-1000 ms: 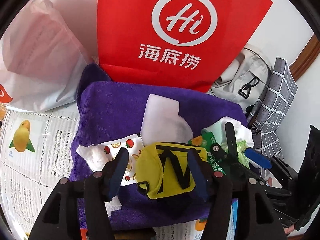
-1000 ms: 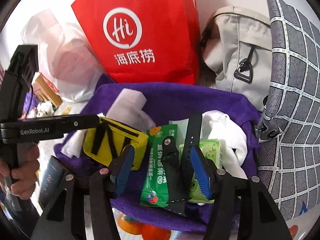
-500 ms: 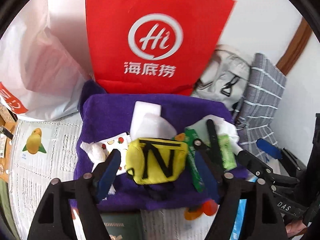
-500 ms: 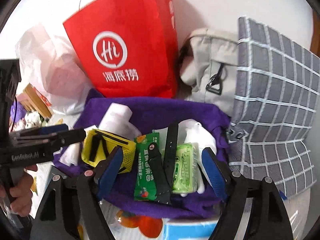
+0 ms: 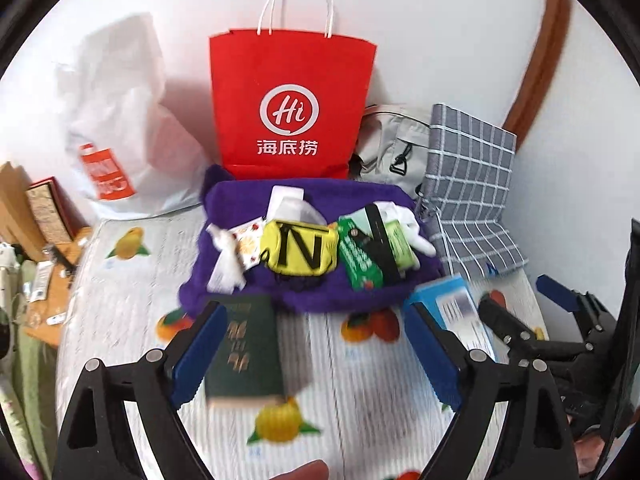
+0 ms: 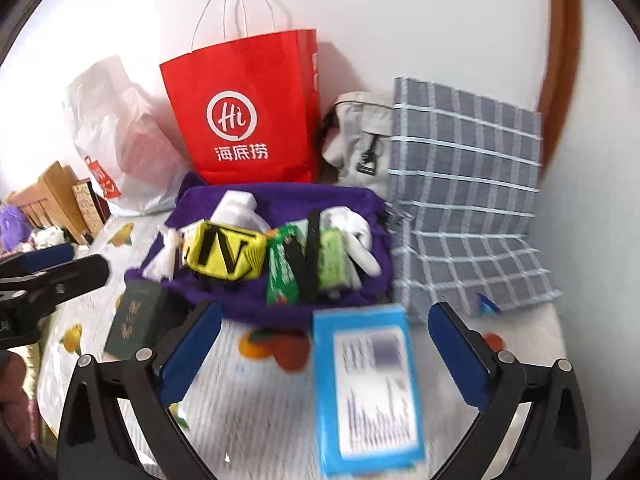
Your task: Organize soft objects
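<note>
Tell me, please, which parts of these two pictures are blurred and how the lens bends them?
Left wrist view: the dark green booklet and blue box near the lens are smeared, the red bag stays sharp. Right wrist view: the blue box print is unreadable, the checked cloth streaked. Both are fisheye, with dark corners and the brown frame bowed.

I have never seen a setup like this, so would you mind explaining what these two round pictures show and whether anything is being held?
There is no robot here: a person holds a two-finger gripper in each hand, and a fisheye camera on each looks along its fingers. One picture comes from the left gripper, the other from the right gripper. Both have just been opening, and nothing is between their blue pads. On the fruit-print tablecloth lies a purple towel carrying a yellow pouch, a green packet and white cloths. In front lie a dark green booklet and a blue box. A red paper bag stands behind.
</note>
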Motion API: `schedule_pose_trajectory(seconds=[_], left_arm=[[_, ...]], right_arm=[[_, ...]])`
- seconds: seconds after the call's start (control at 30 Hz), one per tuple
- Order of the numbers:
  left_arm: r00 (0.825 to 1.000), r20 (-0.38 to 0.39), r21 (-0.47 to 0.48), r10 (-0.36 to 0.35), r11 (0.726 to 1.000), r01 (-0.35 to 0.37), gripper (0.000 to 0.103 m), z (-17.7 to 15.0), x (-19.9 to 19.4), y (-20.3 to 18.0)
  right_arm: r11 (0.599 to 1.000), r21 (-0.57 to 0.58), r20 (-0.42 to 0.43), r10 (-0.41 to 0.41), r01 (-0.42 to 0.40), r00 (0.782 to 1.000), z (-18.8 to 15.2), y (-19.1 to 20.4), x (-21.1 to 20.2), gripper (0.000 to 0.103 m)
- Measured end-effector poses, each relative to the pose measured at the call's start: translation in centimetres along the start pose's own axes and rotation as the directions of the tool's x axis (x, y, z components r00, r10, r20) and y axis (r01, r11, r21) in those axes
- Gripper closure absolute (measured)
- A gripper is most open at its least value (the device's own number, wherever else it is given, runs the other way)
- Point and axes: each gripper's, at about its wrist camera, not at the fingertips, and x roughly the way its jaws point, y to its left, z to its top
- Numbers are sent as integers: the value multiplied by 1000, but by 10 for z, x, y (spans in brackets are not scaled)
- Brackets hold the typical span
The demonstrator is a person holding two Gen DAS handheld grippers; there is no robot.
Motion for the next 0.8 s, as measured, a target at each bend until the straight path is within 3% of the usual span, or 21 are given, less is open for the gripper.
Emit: schedule_pose_trajectory(seconds=[0.2, 0.3, 0.47, 0.8], left_arm=[[999, 41, 9, 21, 1000, -22, 13, -53, -57, -13], [996, 64, 21, 55, 998, -57, 13, -77, -78, -21], [992, 111, 6, 51, 999, -52, 13, -118, -115, -28], [986, 145, -9, 77, 997, -76, 13, -161, -154, -33]], right_arm=[[998, 57, 20, 14, -15, 1000, -43, -1, -63, 1], [999, 45, 21, 17, -18, 1000, -64, 6, -84, 1], [999, 35, 3, 24, -25, 1000, -97, 11, -118, 1], [998, 64, 33, 22, -24, 999, -150, 1, -175, 1]])
